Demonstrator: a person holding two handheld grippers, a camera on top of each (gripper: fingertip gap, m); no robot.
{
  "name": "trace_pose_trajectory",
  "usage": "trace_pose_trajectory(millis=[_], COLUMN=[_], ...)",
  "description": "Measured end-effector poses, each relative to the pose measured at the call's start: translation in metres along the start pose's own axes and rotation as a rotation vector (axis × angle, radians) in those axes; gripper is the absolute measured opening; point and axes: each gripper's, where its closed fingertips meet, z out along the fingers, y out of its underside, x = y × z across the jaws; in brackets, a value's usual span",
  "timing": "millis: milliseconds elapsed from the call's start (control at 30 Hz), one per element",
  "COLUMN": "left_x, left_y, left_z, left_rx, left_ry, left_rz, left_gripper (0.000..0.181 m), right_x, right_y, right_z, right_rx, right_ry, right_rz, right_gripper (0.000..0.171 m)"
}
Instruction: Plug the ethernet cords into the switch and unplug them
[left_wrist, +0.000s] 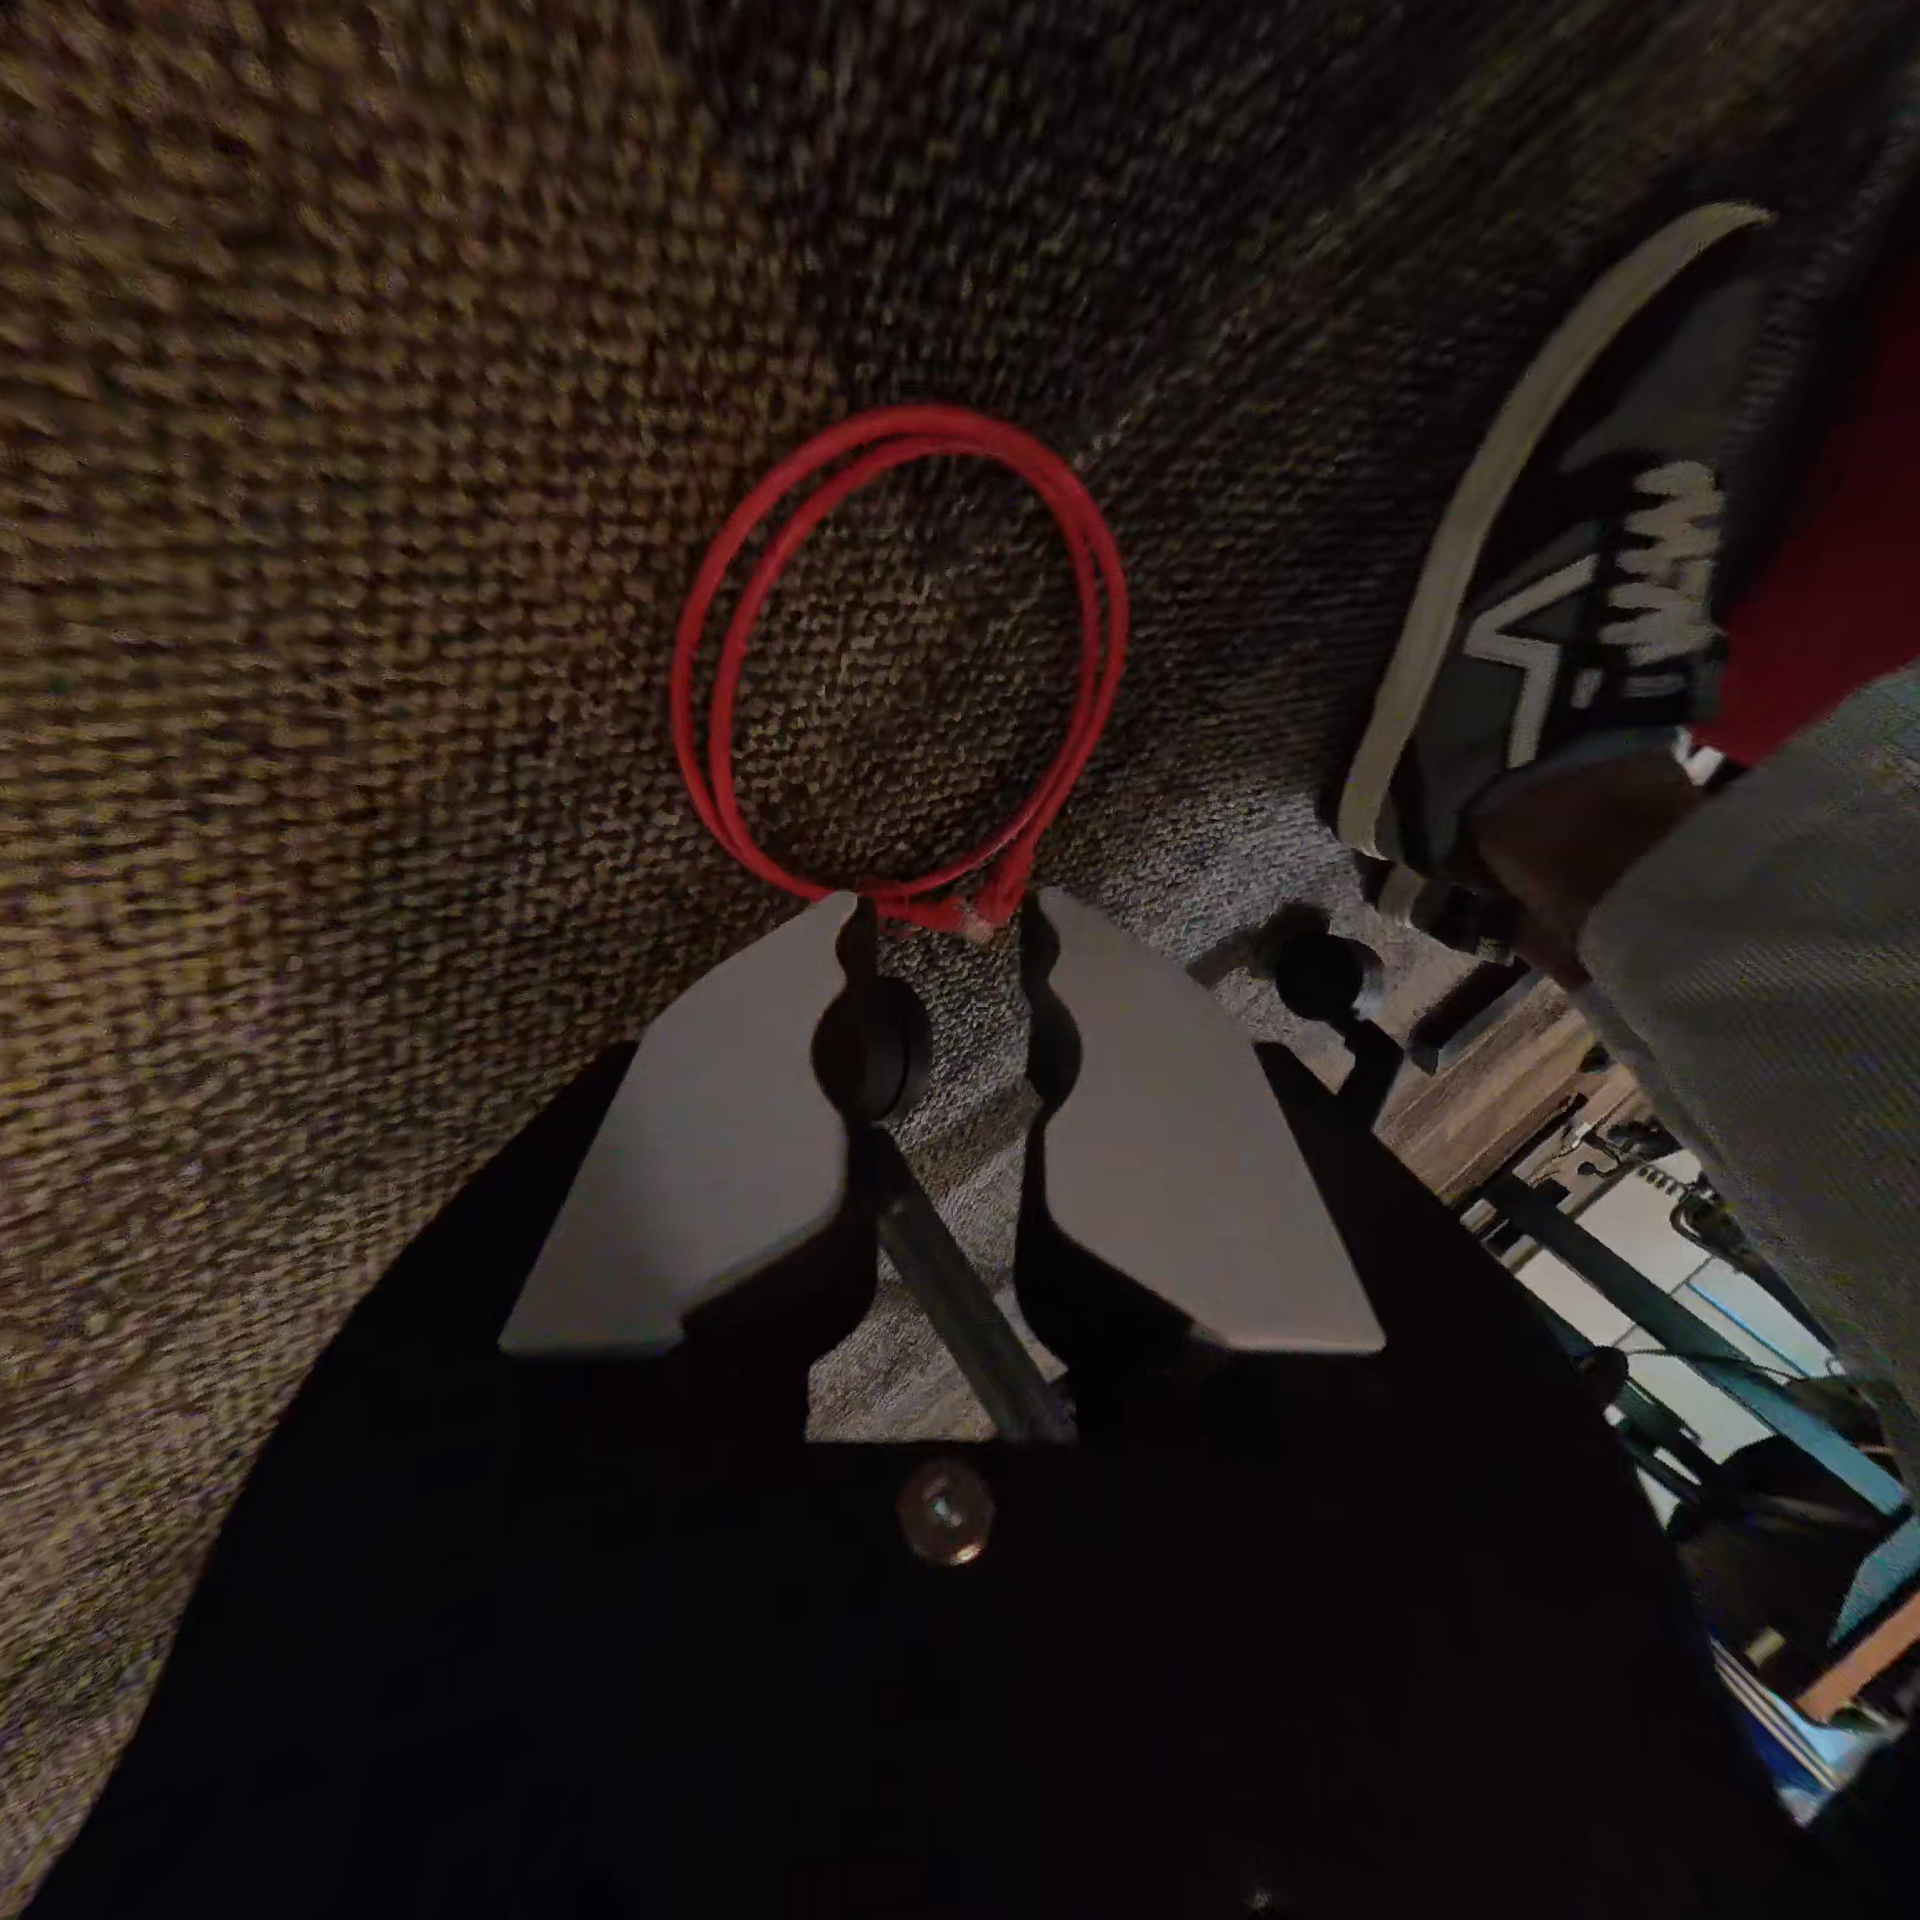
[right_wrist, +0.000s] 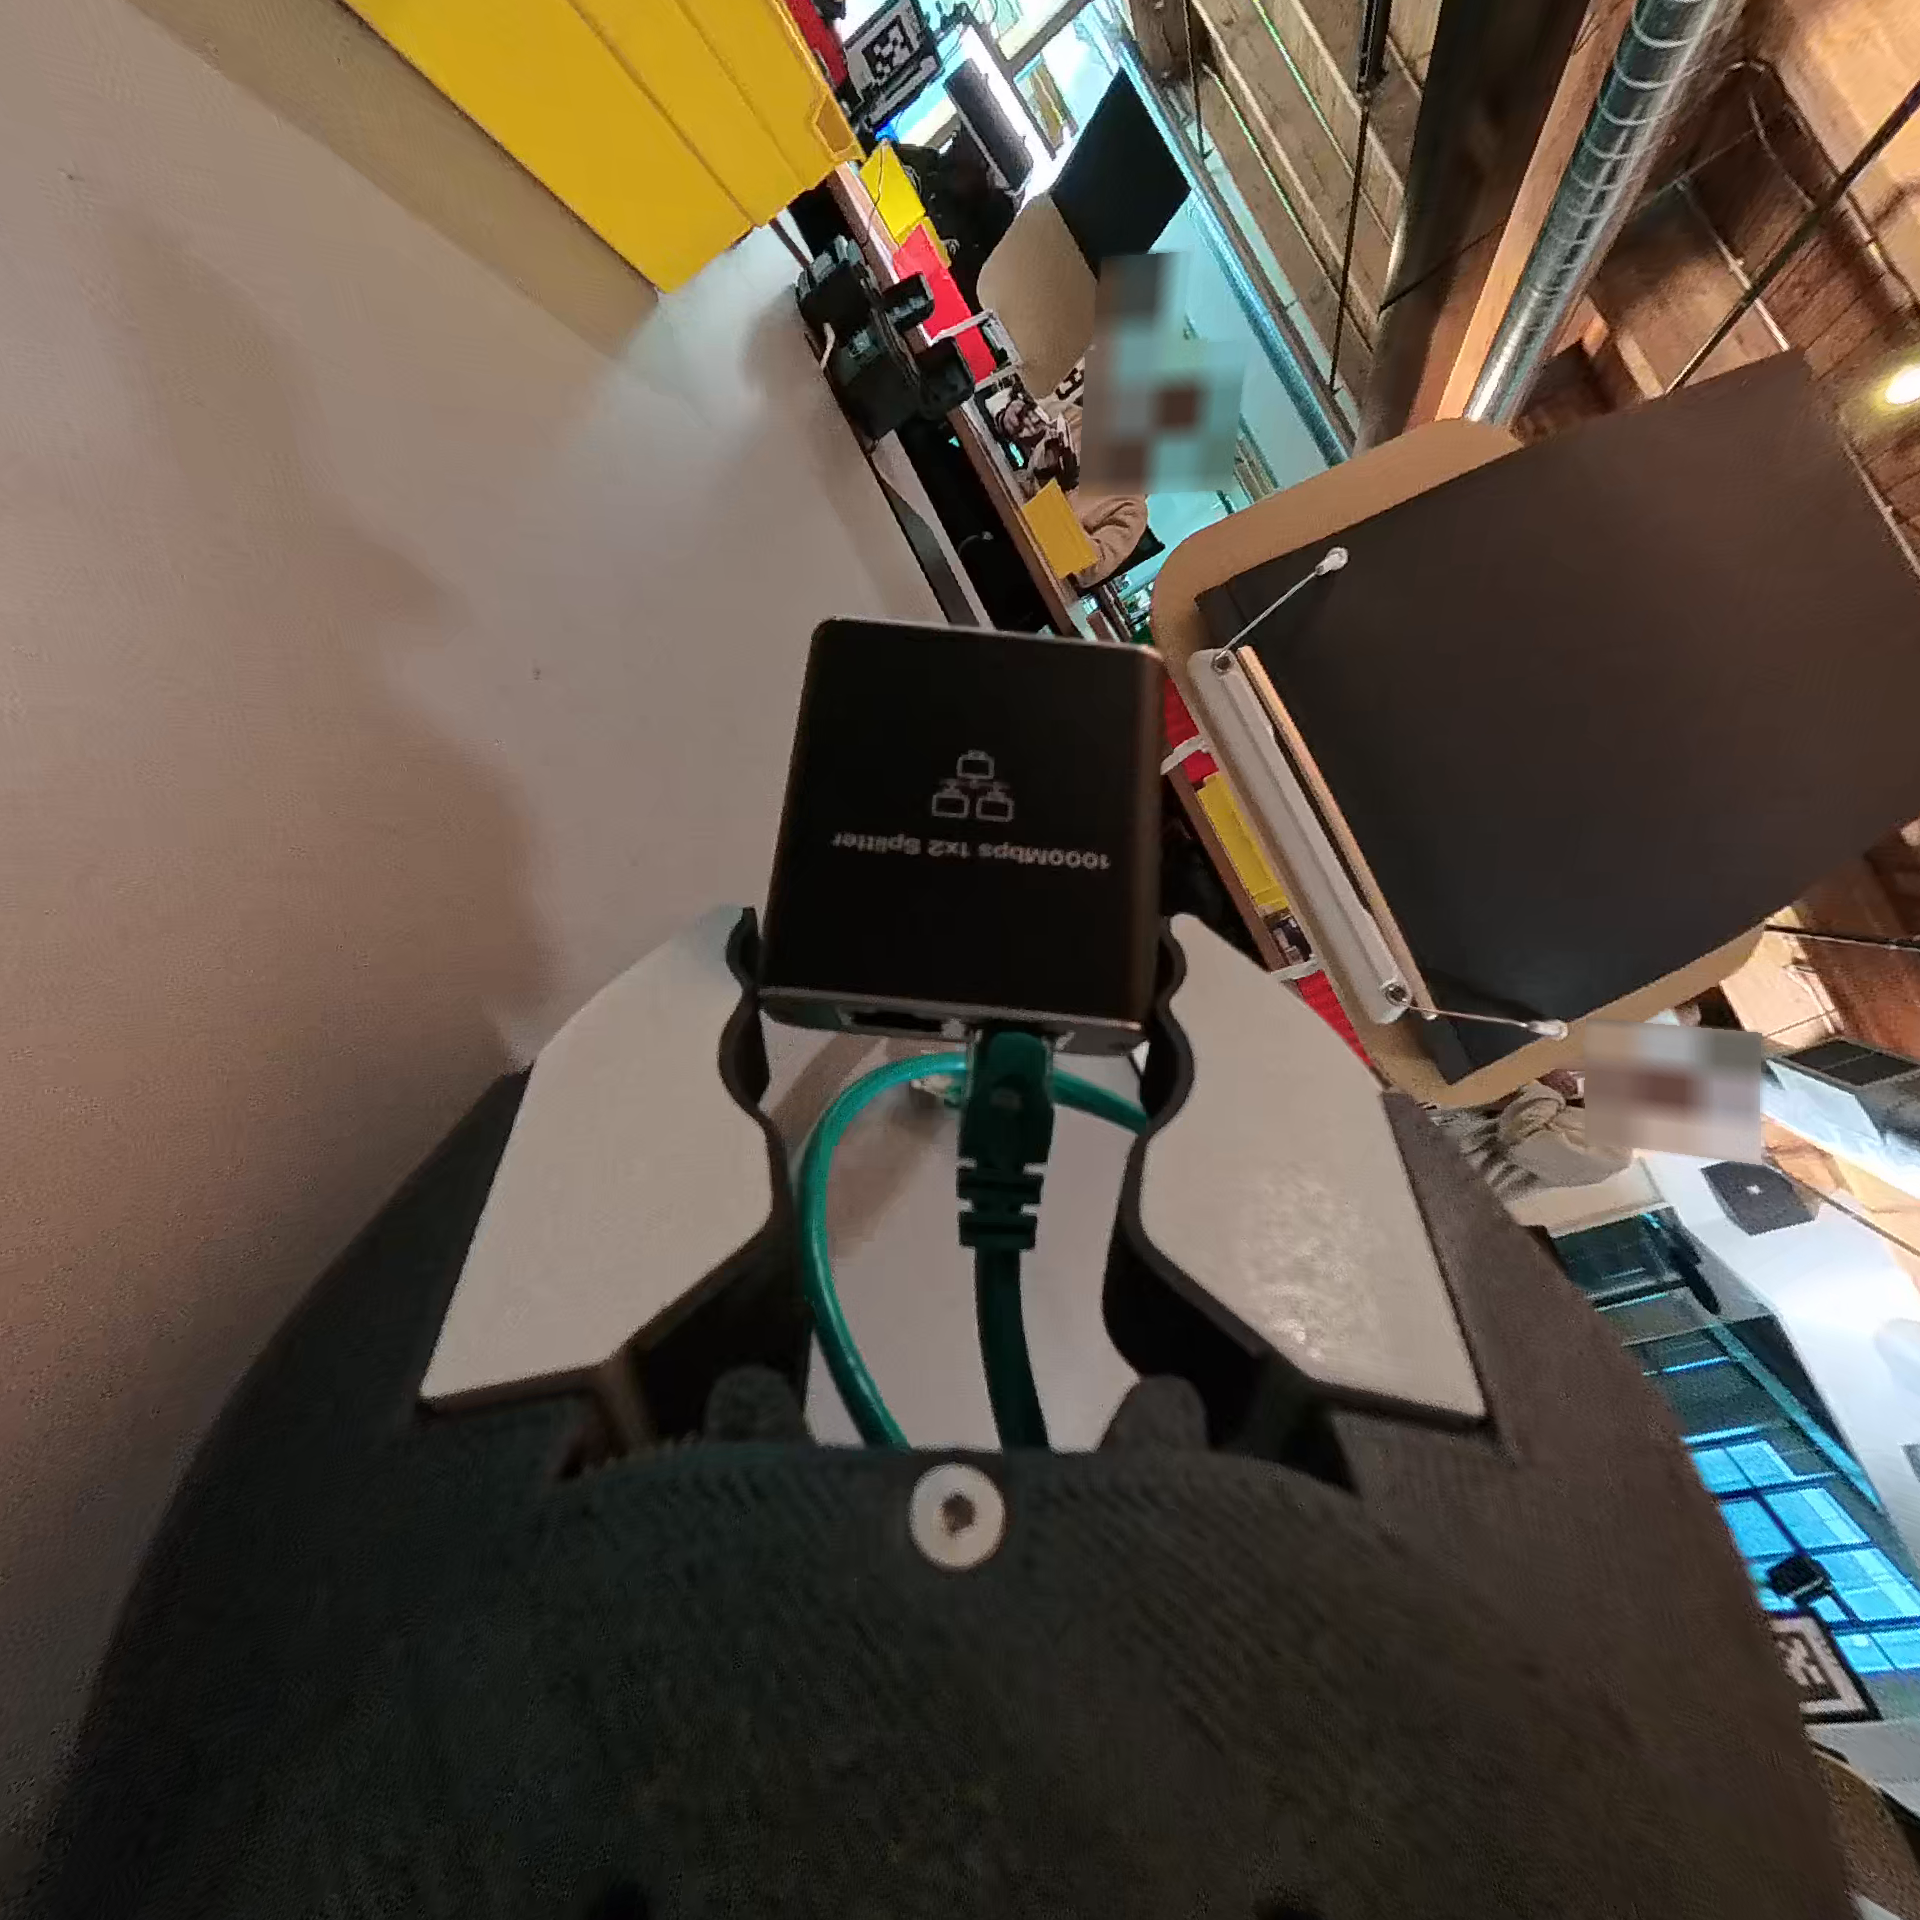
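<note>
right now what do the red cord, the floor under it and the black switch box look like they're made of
Red cord: thin, smooth plastic-looking jacket, coiled in springy loops.
Floor: woven carpet, brown-grey, with a coarse looped texture.
Black switch box: probably metal or hard plastic with a satin sheen; its crisp edges catch the light. It sits between the right gripper jaws.

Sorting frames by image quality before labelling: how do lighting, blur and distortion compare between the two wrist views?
Left wrist view: dim, carpet smeared by motion blur toward the edges, red cord fairly sharp, gripper body nearly black. Right wrist view: bright and sharp on the switch and green cord, soft glare on one finger, wide-angle bending of the background.
</note>
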Motion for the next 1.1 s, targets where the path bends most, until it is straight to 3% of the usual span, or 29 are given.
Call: trace_pose_trajectory(millis=[100, 167, 233, 333, 400, 500, 700, 1100], left_x=[-0.014, -0.008, 0.015, 0.035, 0.045, 0.058, 0.028, 0.047], left_y=[0.005, 0.004, 0.015, 0.036, 0.038, 0.024, 0.015, 0.052], left_z=[0.034, 0.043, 0.057, 0.078, 0.082, 0.077, 0.077, 0.159], left_rx=[0.003, 0.053, 0.034, -0.041, -0.042, -0.040, -0.246, -0.133], left_ry=[-0.132, -0.186, -0.130, -0.102, -0.098, -0.091, -0.334, -0.276], left_rz=[0.040, 0.180, 0.270, 0.306, 0.298, 0.311, 0.784, 0.613], left_gripper=[0.042, 0.038, 0.036, 0.048, 0.055, 0.049, 0.047, 0.052], right_x=[-0.007, -0.011, -0.011, -0.010, -0.011, -0.013, -0.014, -0.013], right_y=[0.004, 0.004, 0.004, 0.004, 0.002, 0.001, -0.004, 0.001], right_z=[0.002, 0.003, 0.003, 0.003, 0.002, 0.002, -0.001, 0.001], right_rx=[-0.023, -0.027, -0.027, -0.027, -0.018, -0.011, 0.023, 0.001], right_ry=[-0.022, -0.033, -0.031, -0.032, -0.035, -0.050, -0.076, -0.081], right_rz=[-0.037, -0.058, -0.061, -0.053, -0.055, -0.048, -0.012, 0.006], right_gripper=[0.072, 0.072, 0.072, 0.072, 0.072, 0.072, 0.072, 0.072])
